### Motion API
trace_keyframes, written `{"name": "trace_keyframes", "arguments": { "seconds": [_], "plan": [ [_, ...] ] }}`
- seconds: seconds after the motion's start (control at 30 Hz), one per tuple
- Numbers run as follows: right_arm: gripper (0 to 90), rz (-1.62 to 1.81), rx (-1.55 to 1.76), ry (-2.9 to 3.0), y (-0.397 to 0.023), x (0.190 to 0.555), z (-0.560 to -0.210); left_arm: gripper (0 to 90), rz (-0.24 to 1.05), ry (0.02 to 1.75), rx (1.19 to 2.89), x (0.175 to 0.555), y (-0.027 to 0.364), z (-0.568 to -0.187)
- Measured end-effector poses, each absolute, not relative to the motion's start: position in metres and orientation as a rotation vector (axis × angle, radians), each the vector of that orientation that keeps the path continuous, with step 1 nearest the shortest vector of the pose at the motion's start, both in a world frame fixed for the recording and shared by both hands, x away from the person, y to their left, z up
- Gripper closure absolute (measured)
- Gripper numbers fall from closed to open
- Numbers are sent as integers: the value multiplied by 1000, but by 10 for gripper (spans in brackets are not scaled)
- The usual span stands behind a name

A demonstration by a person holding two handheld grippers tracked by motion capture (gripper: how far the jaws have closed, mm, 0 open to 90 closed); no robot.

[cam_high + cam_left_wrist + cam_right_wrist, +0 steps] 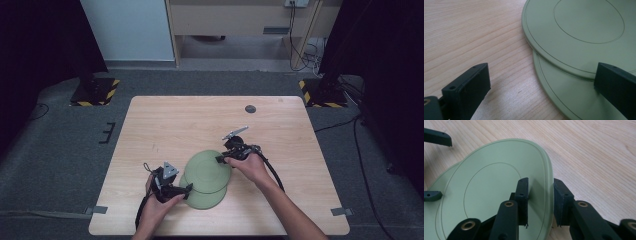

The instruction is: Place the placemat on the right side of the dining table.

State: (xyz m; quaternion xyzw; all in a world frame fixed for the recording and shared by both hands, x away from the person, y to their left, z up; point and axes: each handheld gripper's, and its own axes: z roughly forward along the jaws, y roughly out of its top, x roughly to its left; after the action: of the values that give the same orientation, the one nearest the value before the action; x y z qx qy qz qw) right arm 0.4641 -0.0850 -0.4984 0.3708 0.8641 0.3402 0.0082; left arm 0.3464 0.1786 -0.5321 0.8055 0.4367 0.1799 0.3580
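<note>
Your right claw (220,159) has its jaws straddling the rim of the upper green plate (207,171), one jaw over the plate's face and one outside the edge. In the right gripper view a thin gap shows on both sides of the rim, so I judge it not yet clamped. Your left claw (187,189) stands wide open at the near-left edge of the lower green plate (204,198); in the left gripper view one jaw hangs over the bare wood and the other over the plates' overlapping edges, holding nothing.

The two plates lie flat near the middle of the bench (165,120), the upper one overlapping the far part of the lower one. The work looks to be at an early stage: the plates are together, but neither is lifted or firmly gripped. Left for you is to close on the upper rim and carry that plate where it belongs.

The bench is pale wood grain with a small dark round disc (250,109) near its far edge. Around it lies grey carpet, with black-and-yellow striped stand bases (94,92) at the far corners and dark curtains on both sides.
</note>
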Motion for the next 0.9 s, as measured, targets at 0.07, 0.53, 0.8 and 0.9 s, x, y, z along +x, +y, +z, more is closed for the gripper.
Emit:
{"name": "trace_keyframes", "arguments": {
  "seconds": [0.07,0.53,0.8,0.9],
  "plan": [
    [724,1074,1166,2700,-86,466,-499,3,466,1131,2075,346,179,-532],
    [769,1076,1173,2686,-93,474,-494,8,453,1152,2062,348,183,-533],
    [798,1080,1177,2685,-96,474,-491,9,449,1157,2058,347,185,-533],
    [816,1092,1166,2676,-99,472,-486,7,441,1160,2056,348,186,-533]
  ]
}}
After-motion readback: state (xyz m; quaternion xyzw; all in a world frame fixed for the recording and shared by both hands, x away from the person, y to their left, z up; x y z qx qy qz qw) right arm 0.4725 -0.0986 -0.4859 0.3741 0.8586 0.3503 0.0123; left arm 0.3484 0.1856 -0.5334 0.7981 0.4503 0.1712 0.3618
